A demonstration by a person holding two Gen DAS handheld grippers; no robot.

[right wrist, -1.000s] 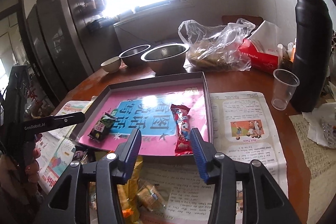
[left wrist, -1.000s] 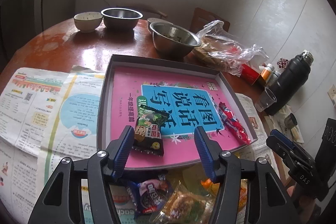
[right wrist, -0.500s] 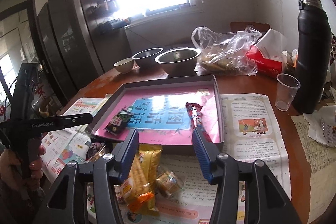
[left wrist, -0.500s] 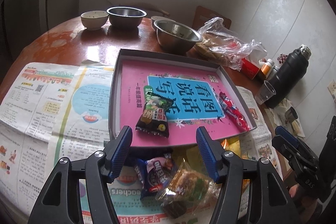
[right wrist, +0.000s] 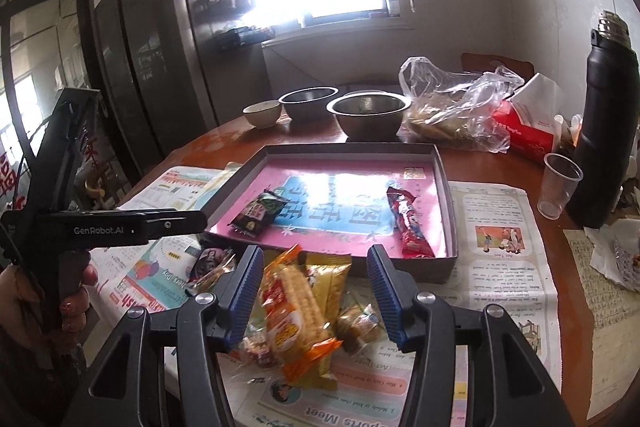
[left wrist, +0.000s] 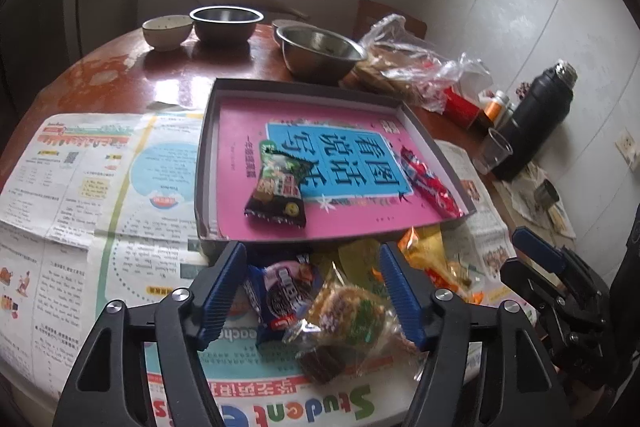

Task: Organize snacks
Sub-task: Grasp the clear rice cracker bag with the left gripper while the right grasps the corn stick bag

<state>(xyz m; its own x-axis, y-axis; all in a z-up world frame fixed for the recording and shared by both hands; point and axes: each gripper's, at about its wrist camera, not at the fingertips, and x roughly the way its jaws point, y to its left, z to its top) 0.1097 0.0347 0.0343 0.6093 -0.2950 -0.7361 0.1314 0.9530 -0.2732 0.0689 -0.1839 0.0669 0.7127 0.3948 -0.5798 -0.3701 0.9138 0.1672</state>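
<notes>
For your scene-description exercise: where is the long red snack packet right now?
The long red snack packet lies inside the shallow grey box tray, along its right side in both views, on the pink book cover, apart from the dark green snack packet.

"GenRobot.AI" is showing in white on the left gripper's (right wrist: 132, 227) black side. The newspaper (left wrist: 280, 405) is showing "Student", upside down, and "Sports Meet" in the right wrist view.

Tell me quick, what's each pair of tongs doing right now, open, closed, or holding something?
Left tongs: opening, nothing gripped, poised over the loose snacks.
Right tongs: open, holding nothing, above the corn snack packet.
</notes>
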